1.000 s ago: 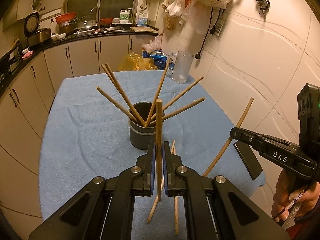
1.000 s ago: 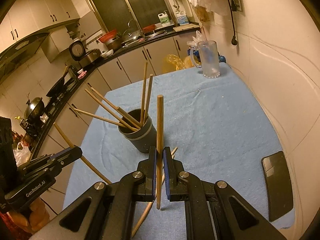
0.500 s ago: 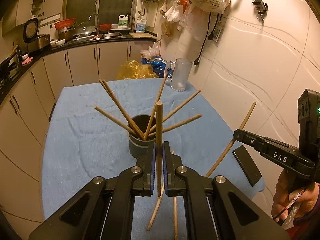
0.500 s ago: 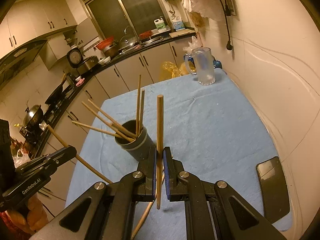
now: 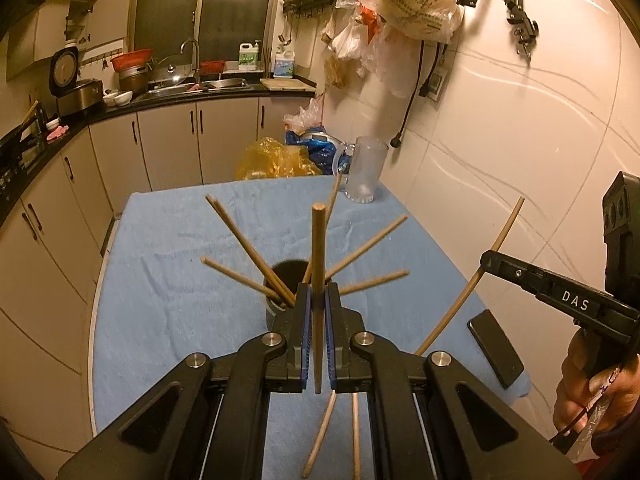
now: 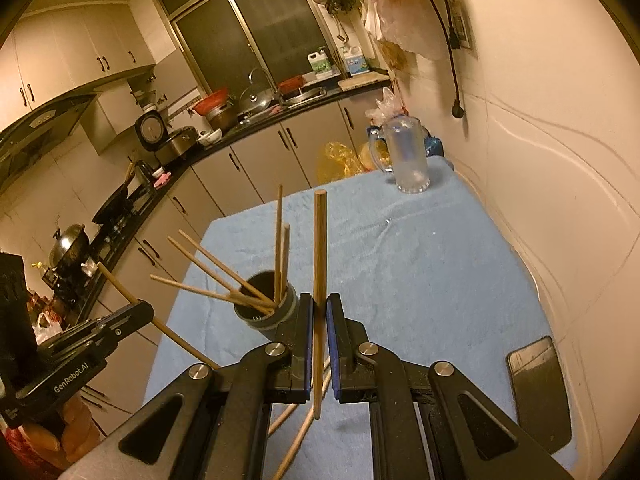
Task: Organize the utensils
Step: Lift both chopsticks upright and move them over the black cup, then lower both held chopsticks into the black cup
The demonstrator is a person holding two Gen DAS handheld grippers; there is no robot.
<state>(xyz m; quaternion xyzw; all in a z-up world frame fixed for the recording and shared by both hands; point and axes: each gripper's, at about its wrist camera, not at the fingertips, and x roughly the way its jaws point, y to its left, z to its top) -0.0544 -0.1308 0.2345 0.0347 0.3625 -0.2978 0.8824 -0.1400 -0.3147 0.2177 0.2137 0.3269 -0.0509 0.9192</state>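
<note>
A dark grey cup [image 5: 280, 304] [image 6: 264, 312] holds several wooden chopsticks fanned outward on the blue cloth. My left gripper [image 5: 318, 296] is shut on an upright chopstick [image 5: 318, 256], just in front of the cup. My right gripper [image 6: 319, 304] is shut on another upright chopstick [image 6: 320, 248], just right of the cup. The right gripper also shows at the right of the left wrist view [image 5: 490, 258] with its chopstick [image 5: 472, 284]. The left gripper shows at the left of the right wrist view [image 6: 140, 312]. Two loose chopsticks [image 5: 320, 436] lie on the cloth below the grippers.
A black phone [image 6: 538, 392] [image 5: 496, 354] lies at the table's right front edge. A clear glass mug [image 6: 408, 160] [image 5: 364, 176] stands at the far right corner by the wall. The blue cloth [image 6: 420, 264] covers the table. Kitchen cabinets stand left and behind.
Both grippers have risen and tilted back with their chopsticks still held; the cup now sits lower and closer under the fingertips in both views.
</note>
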